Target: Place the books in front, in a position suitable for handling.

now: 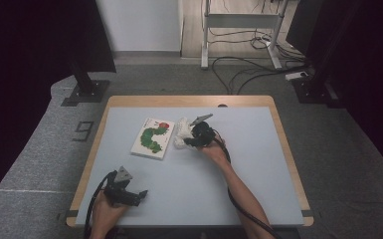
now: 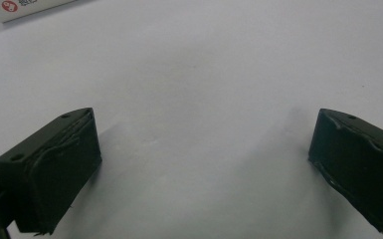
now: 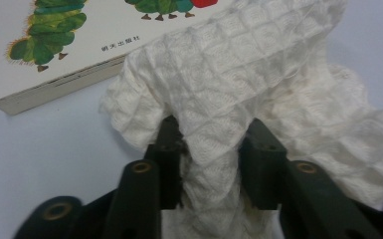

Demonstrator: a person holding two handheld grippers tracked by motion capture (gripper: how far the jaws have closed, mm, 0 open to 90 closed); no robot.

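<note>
Fingers (image 3: 171,149) on our right gripper (image 3: 211,159) are pinched onto a bunched fold of the white waffle-weave cloth (image 3: 239,74), pads pressing in from both sides so the fabric bulges up between them. No gap left around it, so that's a proper grip.

We're using the picture book (image 1: 152,138) as our landmark for everything. From the high view the cloth (image 1: 181,132) sits crumpled just beside the book's right edge, on the pale table (image 1: 248,164). In the right gripper view a corner of the cloth actually laps over the book's (image 3: 64,55) near edge, so those two are touching. The book lies flat, cover up, with a green caterpillar and a red blob on it plus a bit of small print we can't read.

Our right gripper (image 1: 193,138) is just right of the book, with the hand (image 1: 214,149) behind it and a black cable trailing back along the forearm.

Our left gripper (image 1: 140,195) is well apart from the book, down toward the near-left corner of the table. In its own view the jaws stand wide apart with nothing between them, just bare tabletop, and a sliver of the book (image 2: 25,7) pokes in at the top left.
</note>
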